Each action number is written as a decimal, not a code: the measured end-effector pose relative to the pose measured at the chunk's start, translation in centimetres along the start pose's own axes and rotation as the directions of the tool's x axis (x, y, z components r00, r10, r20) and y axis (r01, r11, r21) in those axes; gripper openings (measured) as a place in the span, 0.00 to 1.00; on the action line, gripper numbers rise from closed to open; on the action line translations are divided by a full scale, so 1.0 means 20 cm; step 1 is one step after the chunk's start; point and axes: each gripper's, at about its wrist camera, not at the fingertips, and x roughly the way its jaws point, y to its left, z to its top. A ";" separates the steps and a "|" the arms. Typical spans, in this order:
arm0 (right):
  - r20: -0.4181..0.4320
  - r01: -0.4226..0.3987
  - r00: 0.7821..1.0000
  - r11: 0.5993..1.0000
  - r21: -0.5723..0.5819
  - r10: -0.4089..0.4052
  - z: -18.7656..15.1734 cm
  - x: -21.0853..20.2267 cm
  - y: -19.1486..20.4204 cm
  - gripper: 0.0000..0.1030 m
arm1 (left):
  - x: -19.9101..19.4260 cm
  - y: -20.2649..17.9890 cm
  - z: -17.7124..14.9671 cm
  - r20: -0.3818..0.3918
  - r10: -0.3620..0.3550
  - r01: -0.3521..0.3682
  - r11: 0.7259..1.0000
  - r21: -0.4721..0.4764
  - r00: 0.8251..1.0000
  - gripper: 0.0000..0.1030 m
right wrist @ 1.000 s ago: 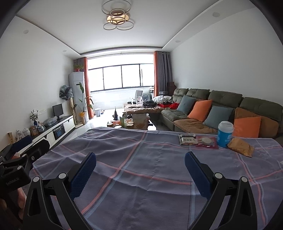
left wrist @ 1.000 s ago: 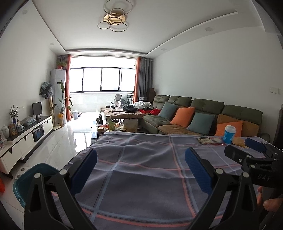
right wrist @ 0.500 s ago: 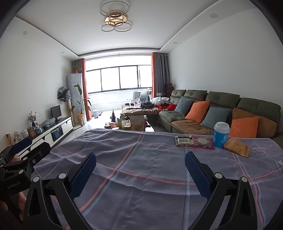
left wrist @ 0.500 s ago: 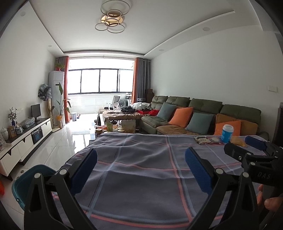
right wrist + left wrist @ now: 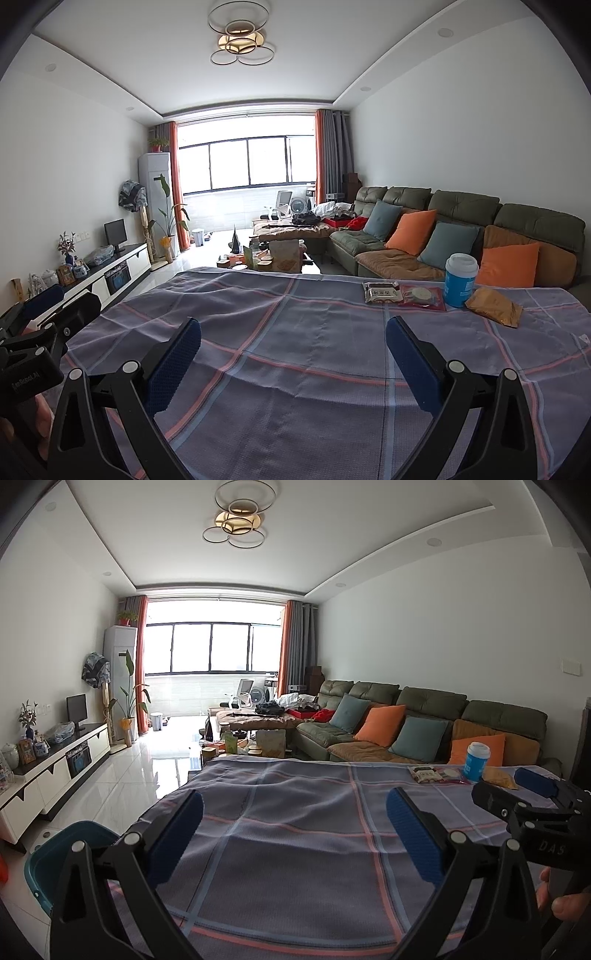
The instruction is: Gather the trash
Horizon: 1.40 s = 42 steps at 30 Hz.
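Trash lies at the far right of a table with a grey-purple checked cloth (image 5: 295, 332): a blue paper cup with a white lid (image 5: 460, 280), a brown snack packet (image 5: 382, 292), a red packet (image 5: 423, 297) and a golden-brown packet (image 5: 493, 311). The cup (image 5: 476, 762) and packets (image 5: 434, 774) also show in the left wrist view. My left gripper (image 5: 293, 834) is open and empty over the near left of the cloth. My right gripper (image 5: 293, 356) is open and empty over the near middle, well short of the trash. A teal bin (image 5: 70, 853) stands on the floor left of the table.
Each gripper shows in the other's view: the right one (image 5: 532, 794) at the right edge, the left one (image 5: 44, 314) at the left edge. A green sofa (image 5: 461, 229) with cushions stands behind the table. A TV cabinet (image 5: 55, 760) lines the left wall.
Both views have shifted slightly; the cup and packets sit a little nearer in the right wrist view. Both grippers stay open and empty.
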 end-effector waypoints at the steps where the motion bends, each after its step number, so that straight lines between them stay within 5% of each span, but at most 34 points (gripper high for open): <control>1: -0.001 -0.001 1.000 1.000 0.002 0.001 0.00 0.00 0.00 0.97 | 0.00 0.00 0.00 -0.001 0.000 0.000 1.000 -0.001 1.000 0.97; 42: 0.016 0.005 1.000 1.000 0.008 -0.006 0.01 -0.01 -0.04 0.97 | 0.00 0.00 0.00 0.004 0.006 -0.006 1.000 0.002 1.000 0.97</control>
